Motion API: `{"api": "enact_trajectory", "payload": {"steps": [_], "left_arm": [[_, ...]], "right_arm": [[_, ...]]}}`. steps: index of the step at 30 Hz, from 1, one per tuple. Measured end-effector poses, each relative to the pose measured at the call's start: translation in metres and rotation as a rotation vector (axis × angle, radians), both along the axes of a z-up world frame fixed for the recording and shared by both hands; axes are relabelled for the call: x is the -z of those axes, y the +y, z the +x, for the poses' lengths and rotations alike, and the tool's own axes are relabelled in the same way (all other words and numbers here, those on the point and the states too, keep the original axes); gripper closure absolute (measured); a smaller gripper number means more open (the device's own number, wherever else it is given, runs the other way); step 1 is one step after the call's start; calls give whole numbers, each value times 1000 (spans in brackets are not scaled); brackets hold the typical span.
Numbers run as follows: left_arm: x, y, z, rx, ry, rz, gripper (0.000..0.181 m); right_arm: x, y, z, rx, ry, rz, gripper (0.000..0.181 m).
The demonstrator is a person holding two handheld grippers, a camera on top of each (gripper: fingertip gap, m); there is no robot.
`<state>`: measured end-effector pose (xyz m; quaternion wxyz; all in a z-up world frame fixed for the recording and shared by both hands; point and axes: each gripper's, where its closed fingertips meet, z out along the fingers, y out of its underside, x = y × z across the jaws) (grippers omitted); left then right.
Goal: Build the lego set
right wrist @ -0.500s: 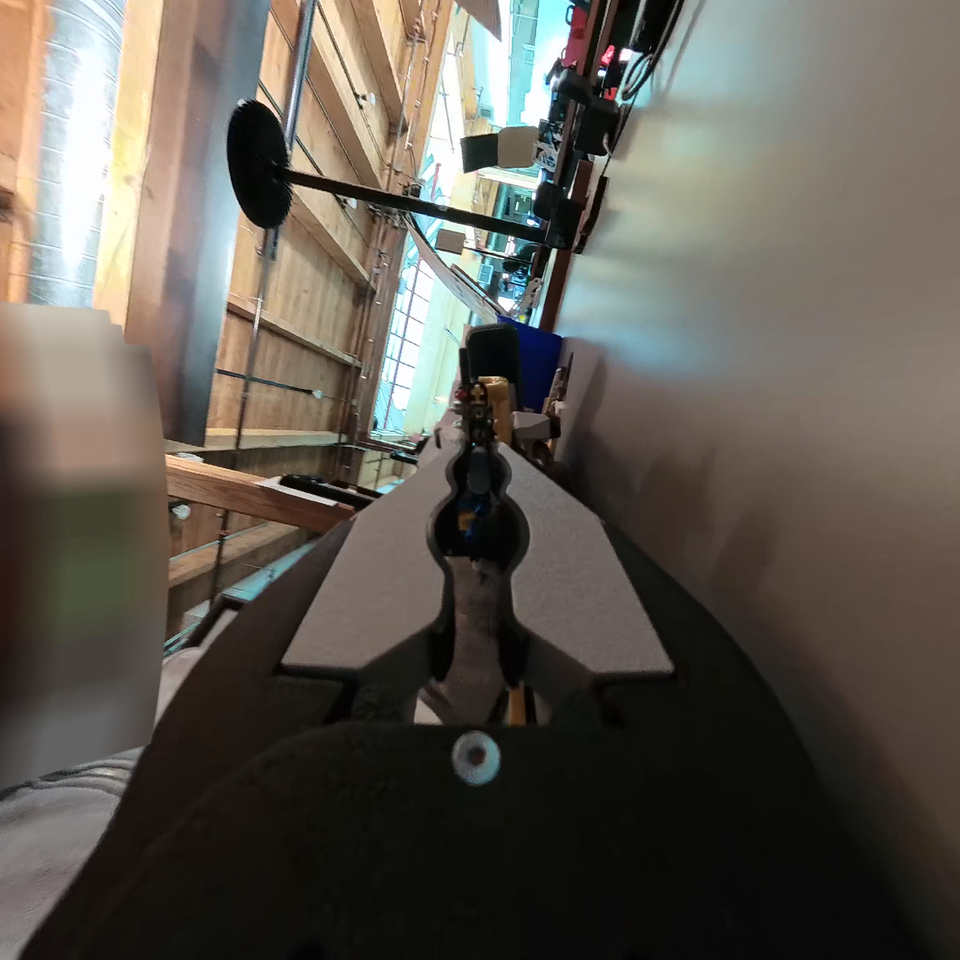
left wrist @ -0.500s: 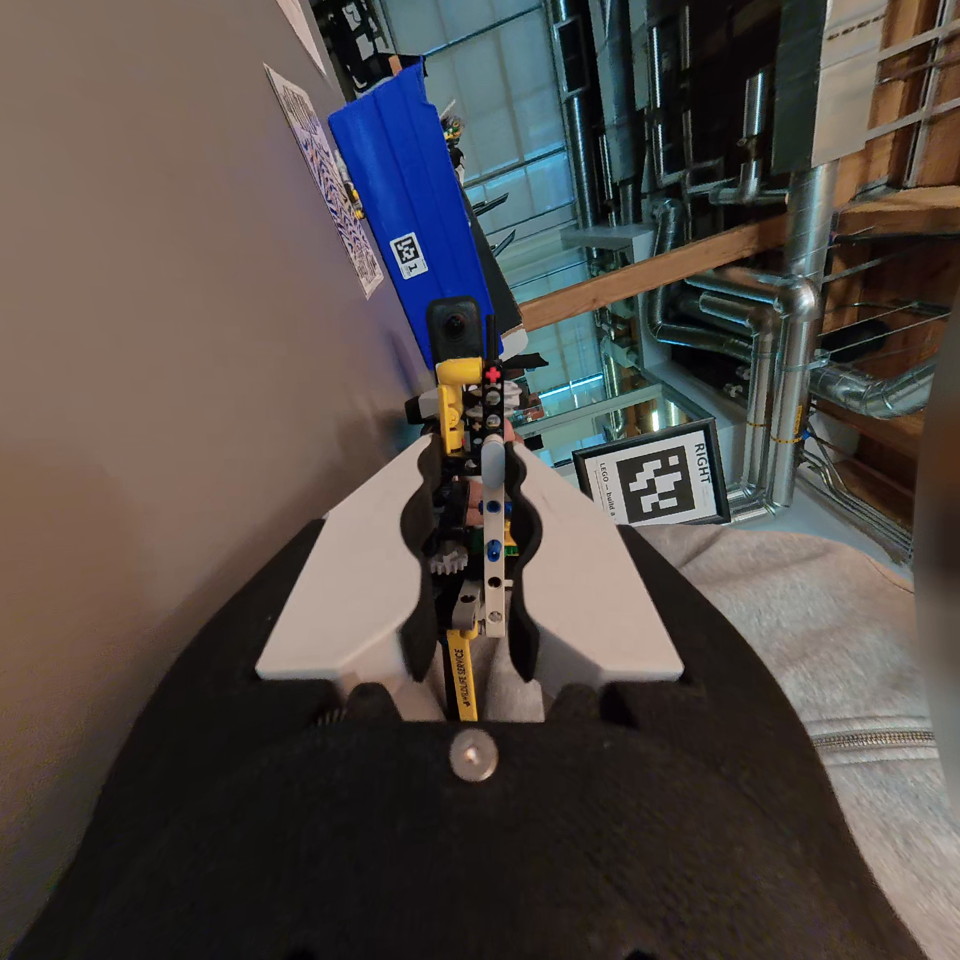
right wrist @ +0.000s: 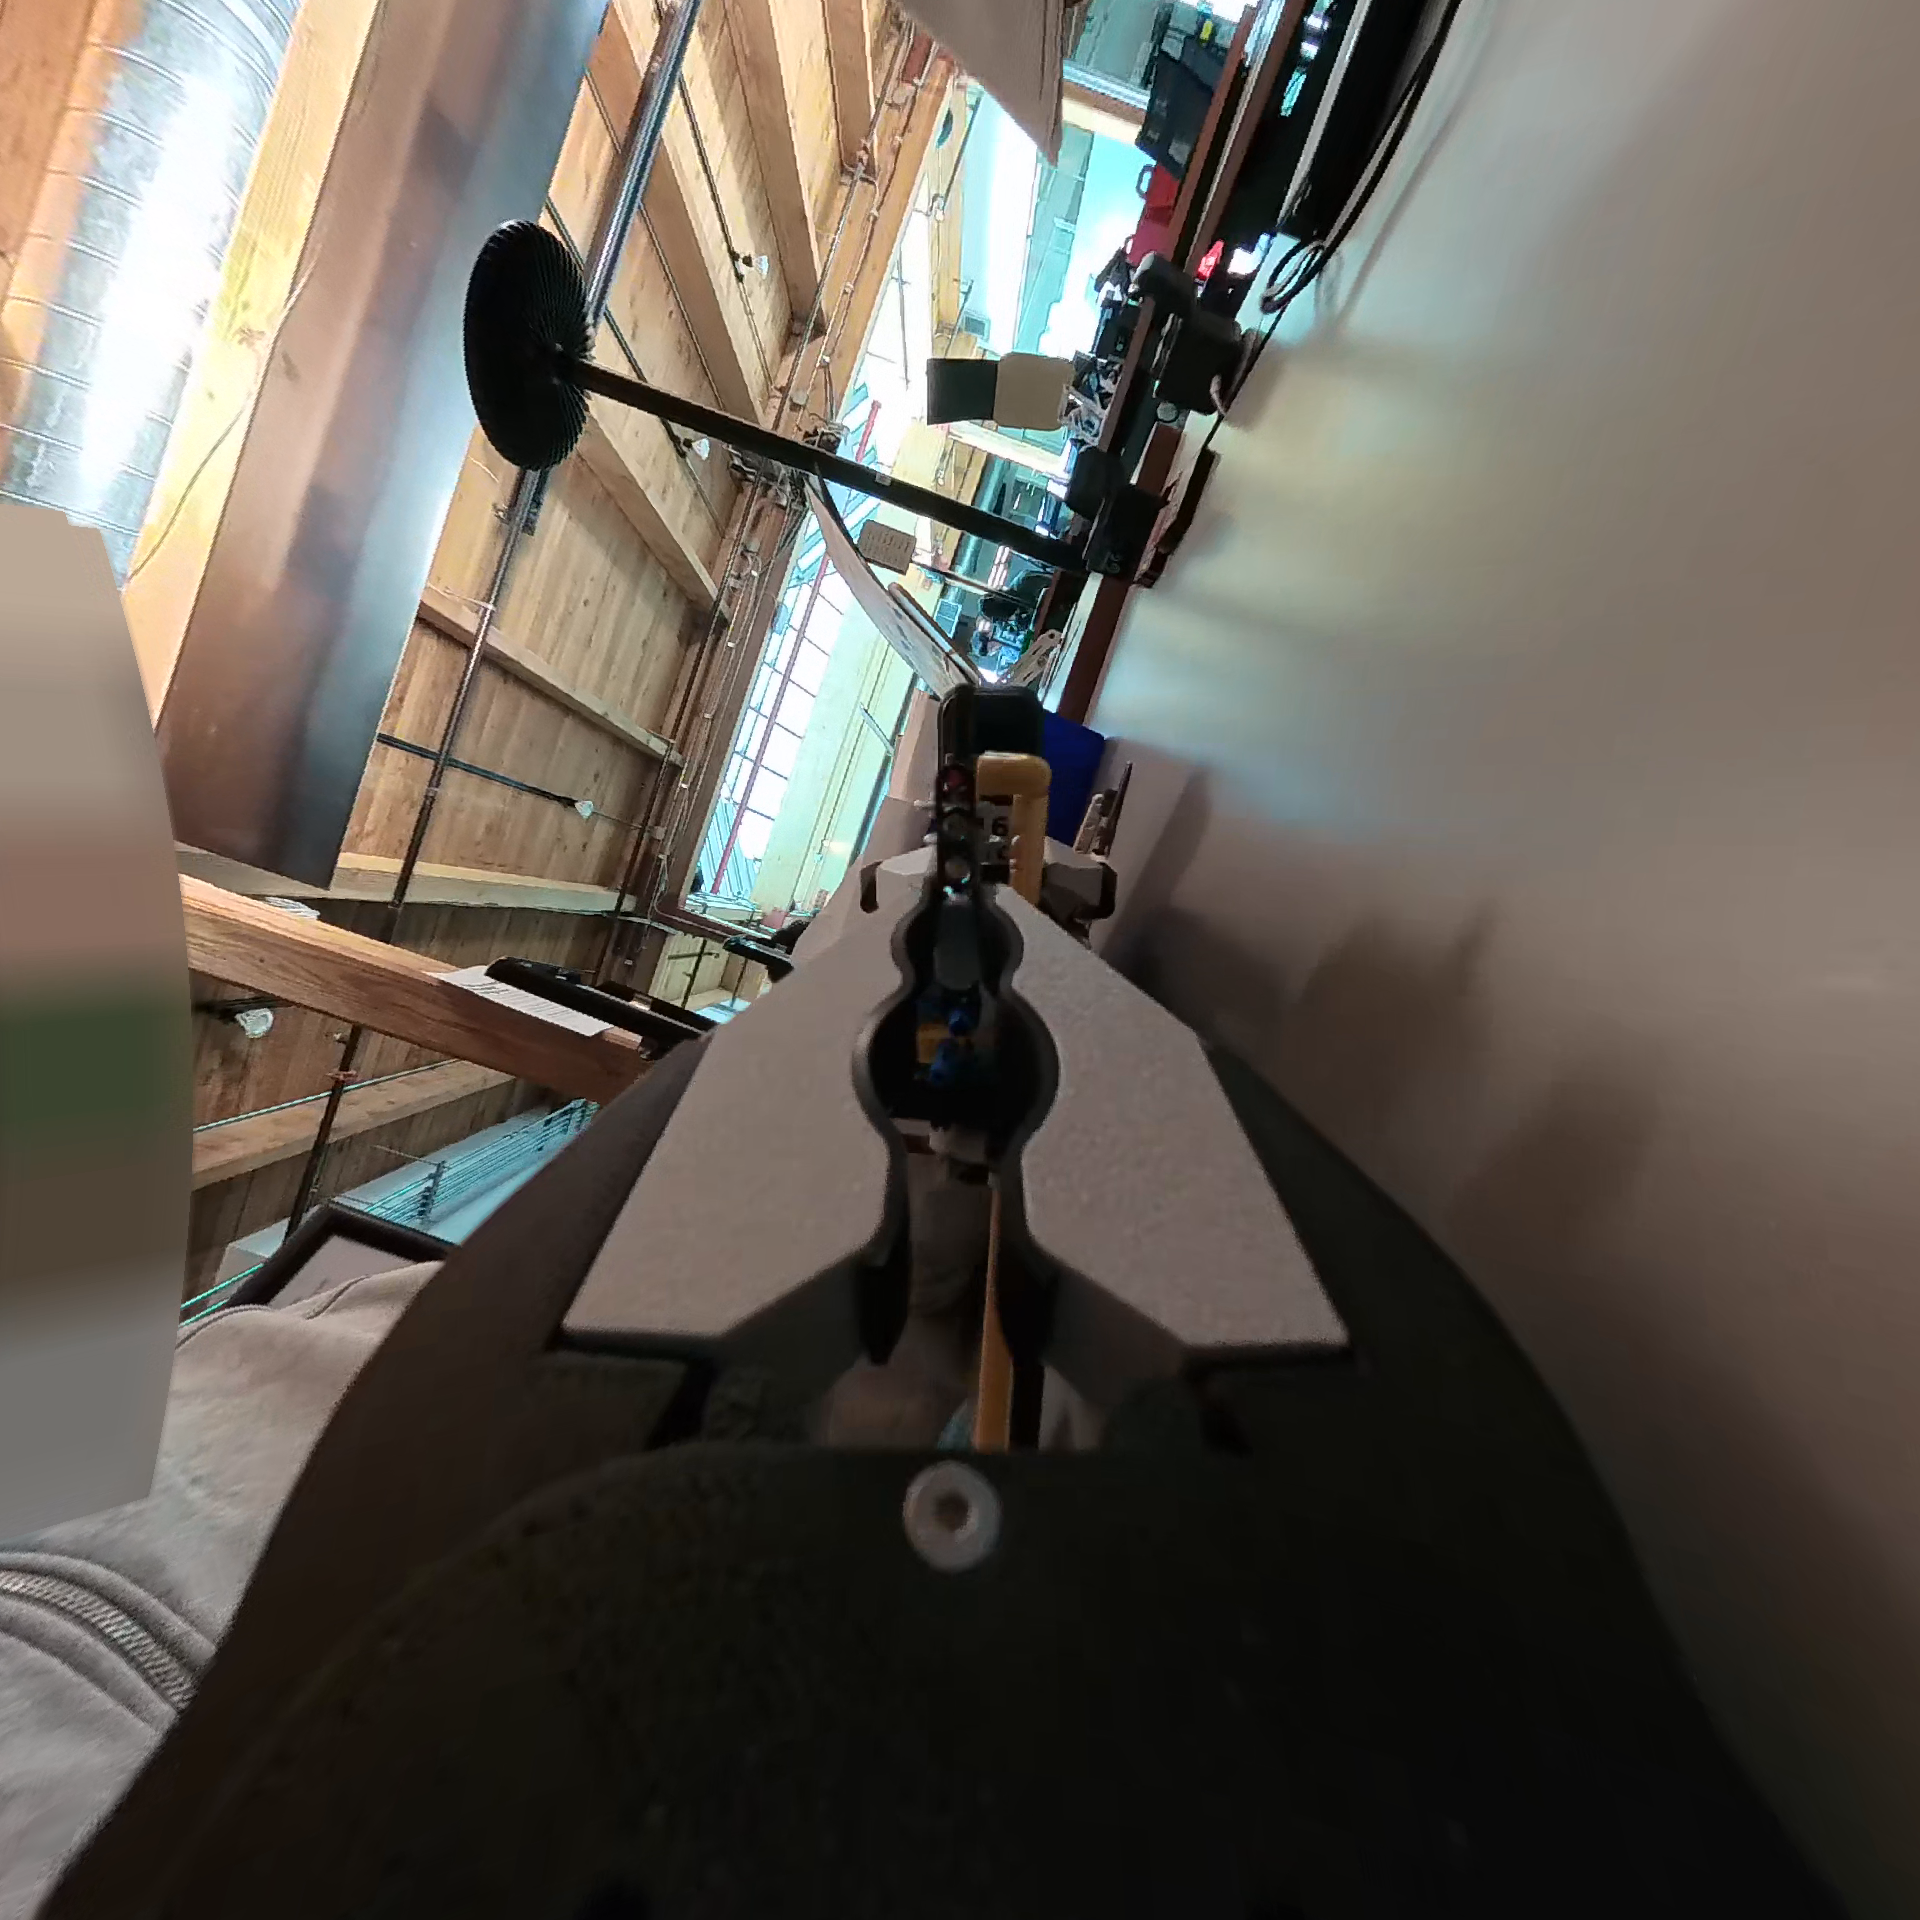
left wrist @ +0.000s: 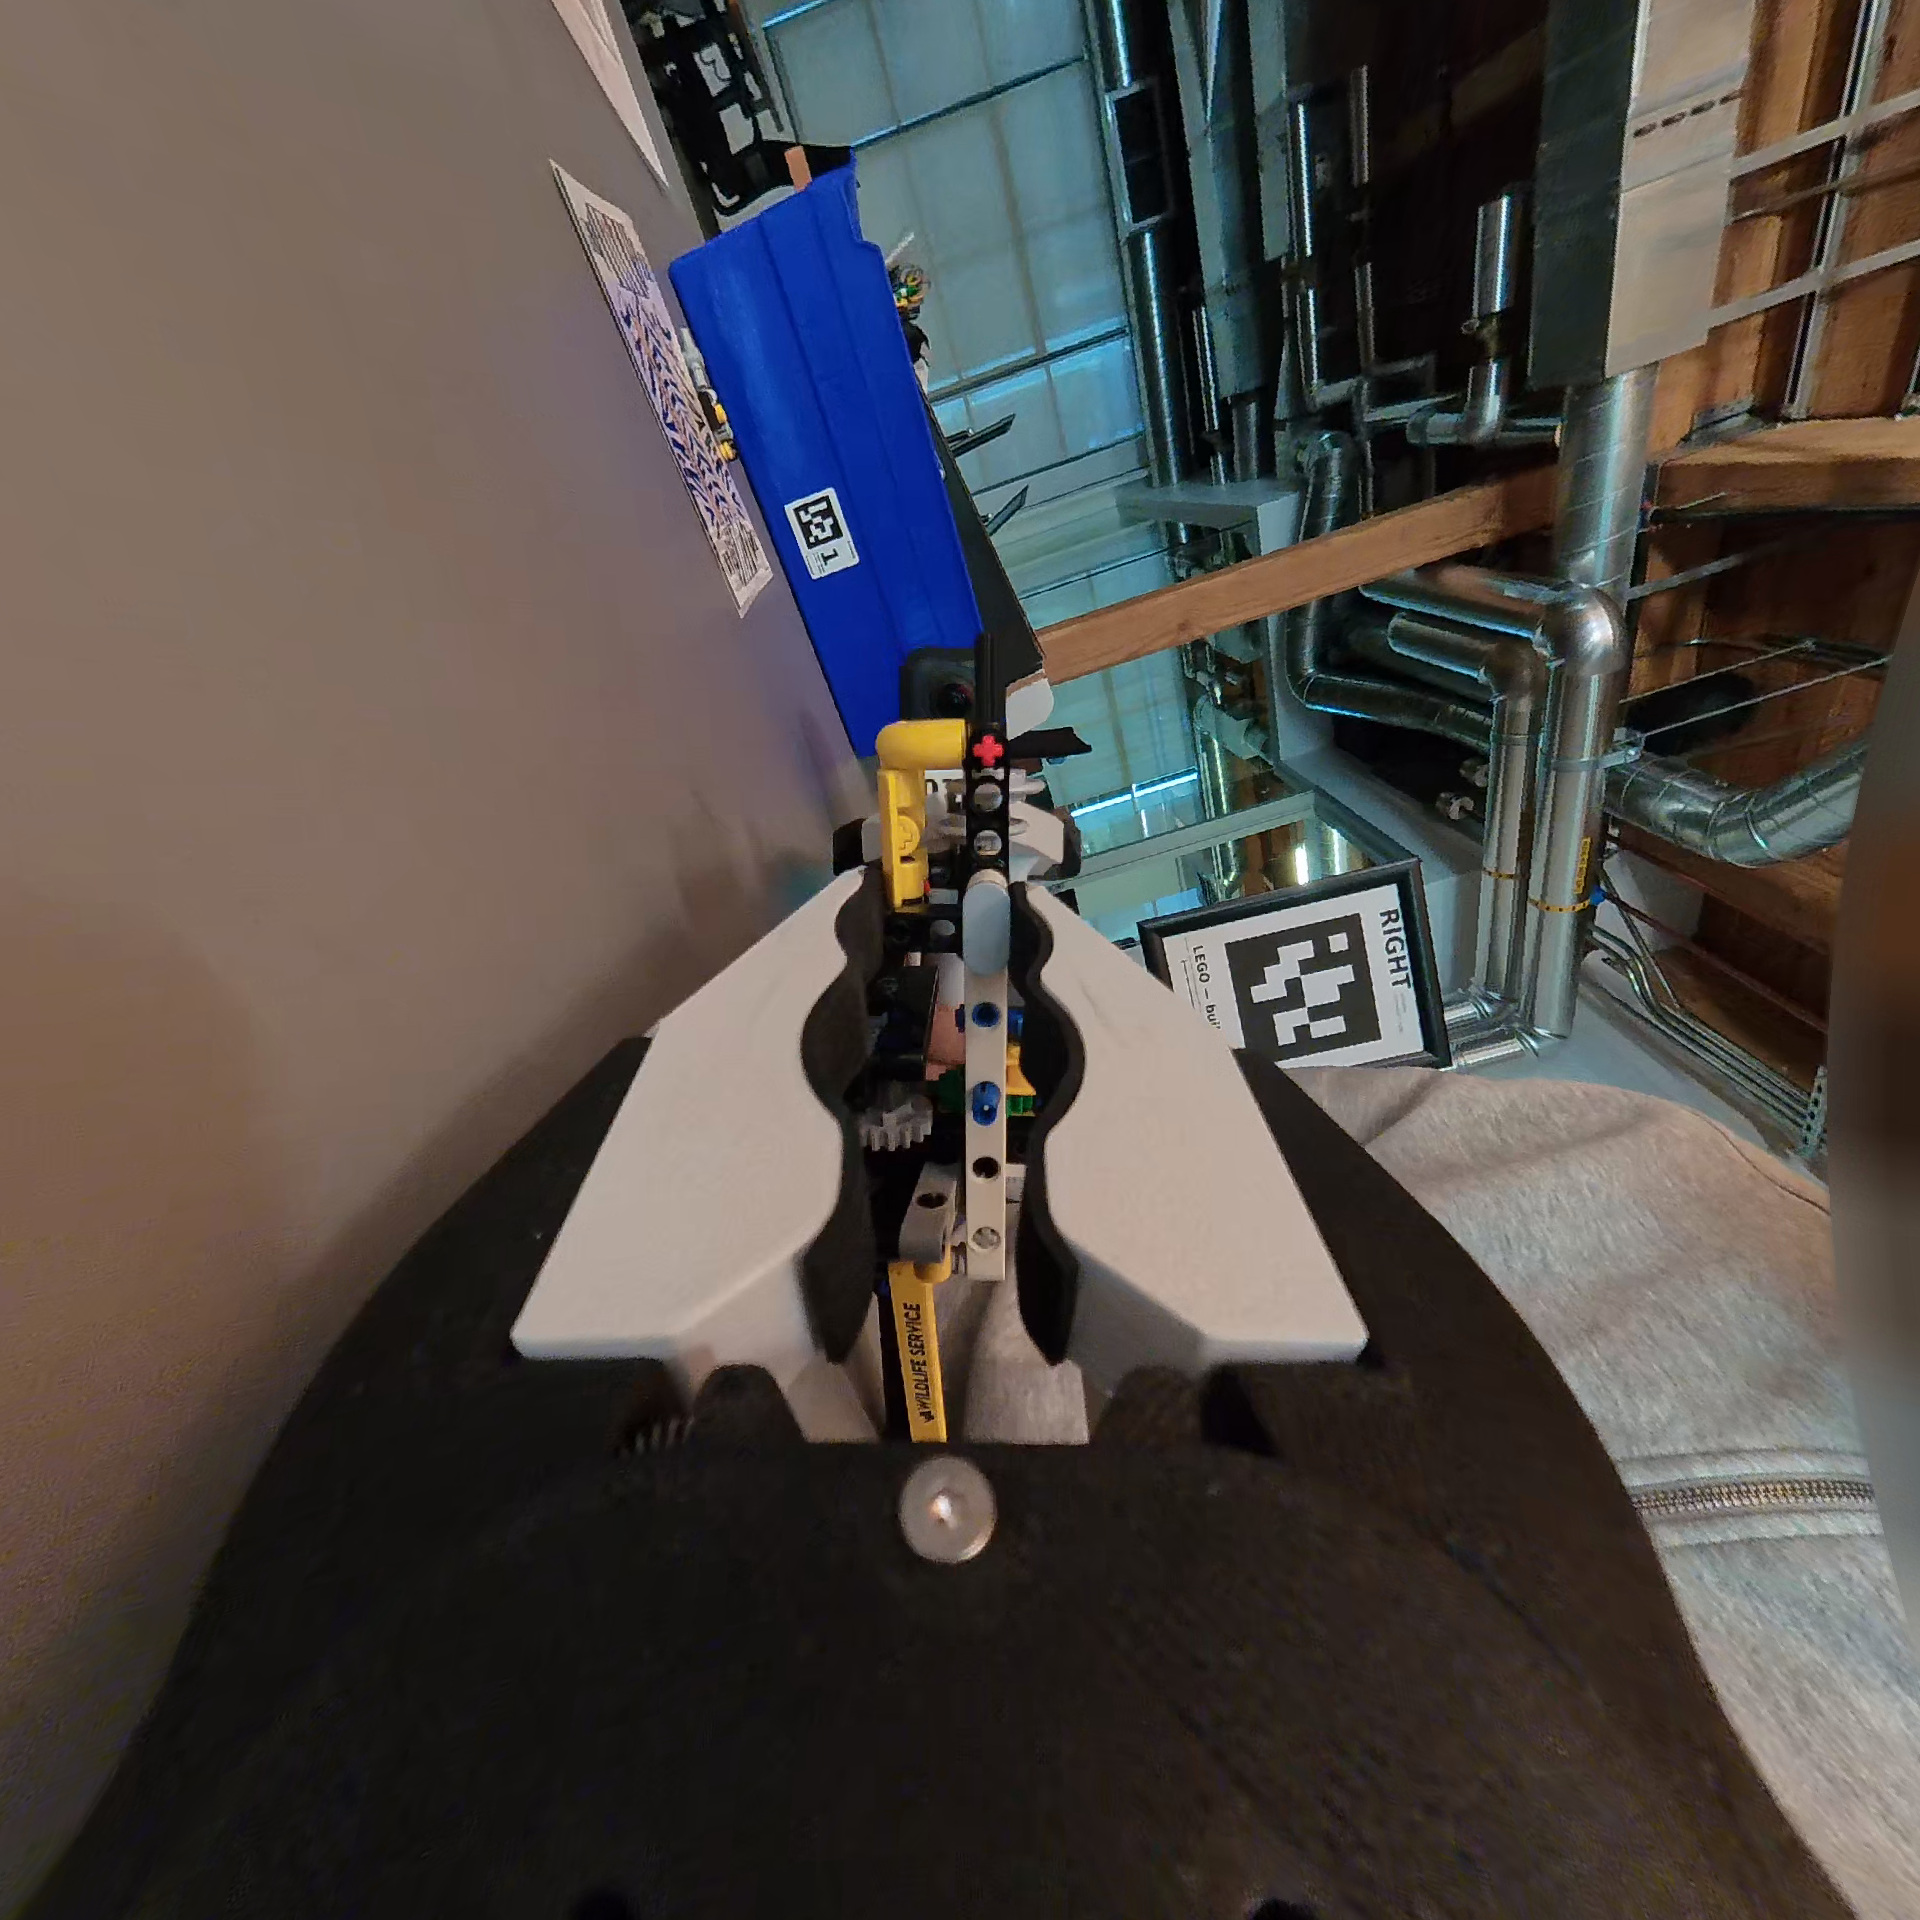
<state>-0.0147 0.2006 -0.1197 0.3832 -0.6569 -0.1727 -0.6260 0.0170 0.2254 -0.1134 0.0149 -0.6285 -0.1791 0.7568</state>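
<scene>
Both grippers meet on one thing, a slim lego assembly of yellow, black and pale grey beams (left wrist: 951, 1049), held up in the air beside the grey tabletop (left wrist: 312, 727), with both cameras rolled sideways. The left gripper (left wrist: 940, 904) has its white, wavy-edged fingers (left wrist: 727, 1132) drawn in tight around the model: a long pale grey holed beam with blue pins runs down the gap, a small grey gear sits just beside it, and a yellow strip bearing lettering reaches back toward the gripper body. The right gripper (right wrist: 956, 894) is likewise closed narrowly on the same lego assembly (right wrist: 961, 997), coming from the opposite end, so the yellow elbow piece (right wrist: 1023, 821) and the black beam with a red cross axle stick out past its tips. Beyond the model, a blue plastic bin (left wrist: 821, 447) stands on the tabletop with a patterned sheet just beside it, and a framed black-and-white marker card (left wrist: 1309, 977) stands near the model.
</scene>
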Motion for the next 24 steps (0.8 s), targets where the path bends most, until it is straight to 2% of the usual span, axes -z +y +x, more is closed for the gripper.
{"api": "enact_trajectory", "payload": {"steps": [24], "left_arm": [[-7,-1,3,6,-14,43,159]], "right_arm": [[-7,-2,1,11,59,-12,176]]}}
